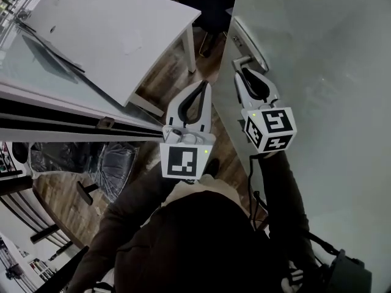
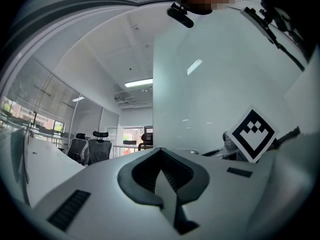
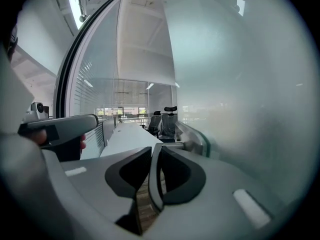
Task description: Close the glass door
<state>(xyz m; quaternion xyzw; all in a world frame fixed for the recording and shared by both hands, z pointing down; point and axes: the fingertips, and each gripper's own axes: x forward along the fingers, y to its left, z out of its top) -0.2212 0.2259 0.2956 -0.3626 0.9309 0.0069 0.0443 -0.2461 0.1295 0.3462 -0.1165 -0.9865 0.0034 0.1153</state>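
Note:
The frosted glass door (image 1: 317, 72) fills the right side of the head view, with a metal bar handle (image 1: 249, 41) near its edge. My right gripper (image 1: 242, 73) is shut and holds nothing, its tips just below the handle's lower mount. In the right gripper view the handle (image 3: 192, 136) lies just beyond and right of the closed tips (image 3: 152, 151), against the door (image 3: 240, 84). My left gripper (image 1: 204, 85) hangs shut and empty to the left of the right one, apart from the door. The left gripper view shows its closed tips (image 2: 160, 151) before the door panel (image 2: 210, 94).
A white table (image 1: 116, 29) stands at upper left on a wooden floor (image 1: 165, 78). A dark door track and glass partition (image 1: 61, 124) run across the left. A black office chair (image 1: 110, 163) sits below it. More chairs (image 2: 90, 146) show far off.

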